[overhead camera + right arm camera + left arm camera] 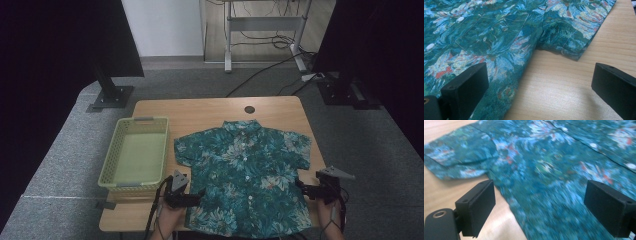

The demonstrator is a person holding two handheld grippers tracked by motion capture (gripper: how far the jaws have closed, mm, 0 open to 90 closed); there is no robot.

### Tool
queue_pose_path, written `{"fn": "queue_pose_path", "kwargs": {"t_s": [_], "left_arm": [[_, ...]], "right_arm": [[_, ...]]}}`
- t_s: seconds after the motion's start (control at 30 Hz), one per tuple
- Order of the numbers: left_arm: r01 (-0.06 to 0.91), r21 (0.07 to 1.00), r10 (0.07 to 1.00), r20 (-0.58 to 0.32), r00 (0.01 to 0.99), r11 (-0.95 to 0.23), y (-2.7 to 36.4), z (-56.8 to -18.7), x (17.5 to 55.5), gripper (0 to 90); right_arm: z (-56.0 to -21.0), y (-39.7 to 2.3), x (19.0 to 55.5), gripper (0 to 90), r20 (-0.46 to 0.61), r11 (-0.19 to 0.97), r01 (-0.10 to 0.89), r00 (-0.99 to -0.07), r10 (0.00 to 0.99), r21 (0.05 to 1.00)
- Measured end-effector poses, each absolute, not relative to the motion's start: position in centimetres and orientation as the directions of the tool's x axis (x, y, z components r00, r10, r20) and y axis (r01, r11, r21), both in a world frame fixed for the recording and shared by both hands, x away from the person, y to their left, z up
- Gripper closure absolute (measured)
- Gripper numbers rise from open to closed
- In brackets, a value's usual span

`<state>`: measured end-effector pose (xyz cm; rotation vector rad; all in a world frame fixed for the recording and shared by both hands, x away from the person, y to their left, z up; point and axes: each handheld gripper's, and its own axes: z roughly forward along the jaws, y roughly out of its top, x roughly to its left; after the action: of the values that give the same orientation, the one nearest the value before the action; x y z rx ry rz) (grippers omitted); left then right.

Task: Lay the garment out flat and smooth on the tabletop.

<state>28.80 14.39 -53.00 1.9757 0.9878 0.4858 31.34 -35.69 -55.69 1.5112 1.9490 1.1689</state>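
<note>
Sitting empty left of the shirt [245, 175], green basket [111, 160], both hand-held grippers released, jaws apart.

No text, label, brand, number or sign can be read anywhere, near either claw or farther off.

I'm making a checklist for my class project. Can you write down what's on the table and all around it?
Surface: wooden table, with a round dark grommet near its far edge.
Job's things: teal flowered shirt lying flat, buttoned, collar away from the person.
Clutter: green basket left of the shirt, nothing in it.
Grippers: left gripper open at the shirt's left side; right gripper open at its right side; neither grips the cloth.
Cables: one trails from each gripper; more lie on the floor beyond.
Surroundings: grey carpet, dark stands, a metal frame.
</note>
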Motion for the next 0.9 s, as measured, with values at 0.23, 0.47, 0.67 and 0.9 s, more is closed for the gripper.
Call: {"fn": "queue_pose_path", "kwargs": {"t_s": [0.23,0.47,0.67,0.9], "left_arm": [[0.416,0.844,0.764,-0.012,0.645,-0.339,15.8,-53.7,26.9,9.1],[0.356,0.869,0.742,0.019,0.670,-0.344,17.1,-53.6,25.9,8.6],[0.358,0.866,0.732,0.015,0.682,-0.351,18.9,-54.3,25.4,8.3],[0.363,0.871,0.716,-0.019,0.698,-0.331,20.4,-54.8,25.2,8.0]], "right_arm": [[-55.7,-35.7,31.3,0.5,0.172,0.060,0.588,-0.331,0.928,0.807],[-55.7,-35.7,31.3,0.5,0.172,0.059,0.588,-0.330,0.928,0.806],[-55.7,-35.7,31.3,0.4,0.177,0.057,0.590,-0.331,0.927,0.805],[-55.7,-35.7,31.3,0.4,0.177,0.058,0.594,-0.331,0.927,0.803]]}}
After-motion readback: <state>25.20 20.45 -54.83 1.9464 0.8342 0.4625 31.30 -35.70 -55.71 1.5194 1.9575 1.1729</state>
